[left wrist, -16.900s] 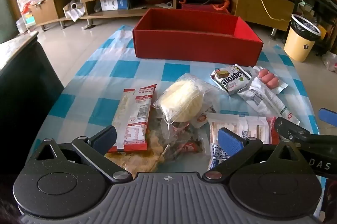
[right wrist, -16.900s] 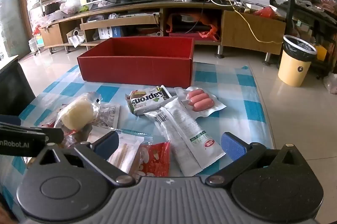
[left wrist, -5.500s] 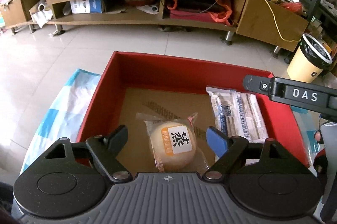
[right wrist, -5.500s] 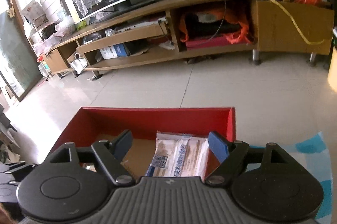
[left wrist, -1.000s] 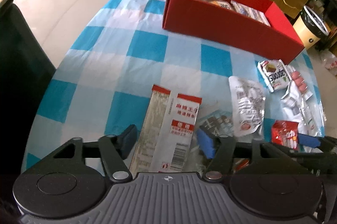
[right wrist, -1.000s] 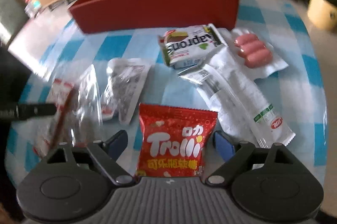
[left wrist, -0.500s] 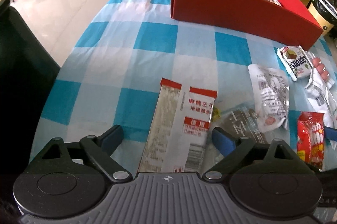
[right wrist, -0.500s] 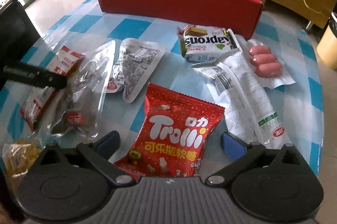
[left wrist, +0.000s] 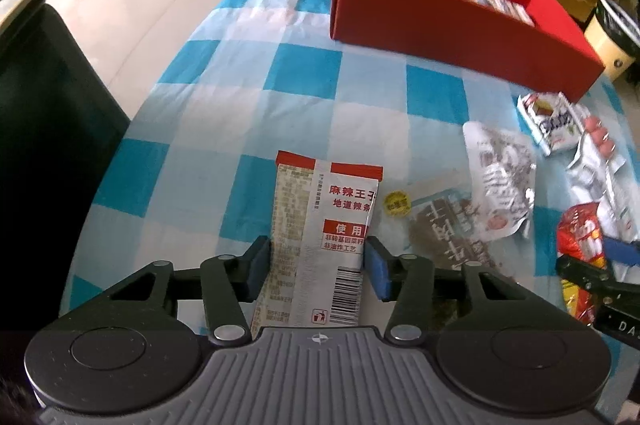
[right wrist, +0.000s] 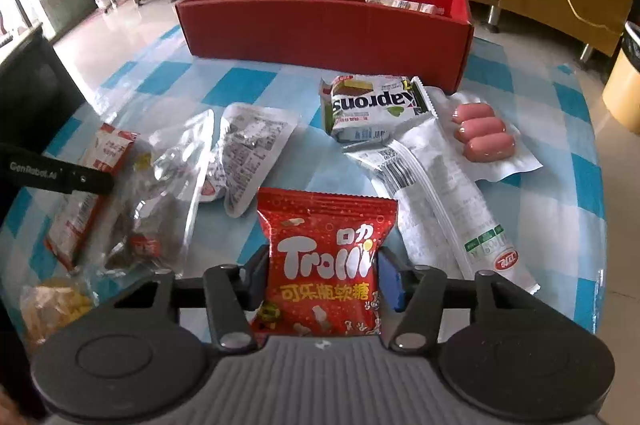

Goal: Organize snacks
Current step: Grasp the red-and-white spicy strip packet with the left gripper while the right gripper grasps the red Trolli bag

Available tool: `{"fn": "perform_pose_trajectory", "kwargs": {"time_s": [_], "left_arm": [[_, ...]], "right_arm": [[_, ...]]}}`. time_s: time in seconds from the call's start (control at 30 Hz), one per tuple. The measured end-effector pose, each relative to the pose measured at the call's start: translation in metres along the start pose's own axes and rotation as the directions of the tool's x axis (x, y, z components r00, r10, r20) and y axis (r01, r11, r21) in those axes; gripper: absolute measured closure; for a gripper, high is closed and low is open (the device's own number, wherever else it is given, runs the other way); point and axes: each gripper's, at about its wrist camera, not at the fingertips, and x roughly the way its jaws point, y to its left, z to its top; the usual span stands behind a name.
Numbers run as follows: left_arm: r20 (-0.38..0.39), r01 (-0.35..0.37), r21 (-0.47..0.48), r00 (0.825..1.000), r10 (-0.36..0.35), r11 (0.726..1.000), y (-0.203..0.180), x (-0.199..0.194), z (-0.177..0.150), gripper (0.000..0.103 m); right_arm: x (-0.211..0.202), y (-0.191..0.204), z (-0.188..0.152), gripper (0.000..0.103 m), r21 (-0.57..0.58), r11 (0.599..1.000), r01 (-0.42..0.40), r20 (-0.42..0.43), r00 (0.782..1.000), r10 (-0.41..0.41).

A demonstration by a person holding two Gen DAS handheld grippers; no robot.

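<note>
Both grippers had closed since the half-second-old frames, where their jaws stood wide apart. The left gripper (left wrist: 318,267) was now clamped on the strip pack (left wrist: 320,229), its blue pads (left wrist: 378,275) pressed against the pack's two long edges, the pack running straight ahead from the jaws over the checked cloth (left wrist: 224,113). The right gripper (right wrist: 322,275) had likewise pinched the Trolli bag (right wrist: 326,257) from both sides, and the bag looked squeezed narrower than before.

Ahead and to the right of the left gripper, the clear pouch (left wrist: 440,225) and the silver pouch (left wrist: 502,185) lay where they had been, just beside the strip pack. The red box (right wrist: 324,21) sat well ahead of both tools, with packets already inside it. Just before the box, ahead of the right gripper, the Kaprons pack (right wrist: 374,105) had not moved; to its right the sausages (right wrist: 482,137) and the long white pack (right wrist: 448,201) also stayed put. Left of the right gripper, the other tool's finger crossed the strip pack. Whether either snack had left the cloth could not be told.
</note>
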Motion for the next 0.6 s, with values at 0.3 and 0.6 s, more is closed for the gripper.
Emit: {"fn": "perform_pose_trajectory", "kwargs": {"time_s": [0.3,0.6], "left_arm": [[0.037,0.051,-0.039,0.998,-0.049,0.998,-0.001,-0.012,0.01,0.046],[0.071,0.107,-0.049,0.992,-0.104,0.993,-0.008,-0.022,0.018,0.046]], "right_arm": [[-0.007,-0.01,0.008,0.053,0.06,0.997,-0.042,0.04,0.998,0.04],[-0.015,-0.016,0.017,0.053,0.111,0.991,-0.077,0.089,0.994,0.068]]}}
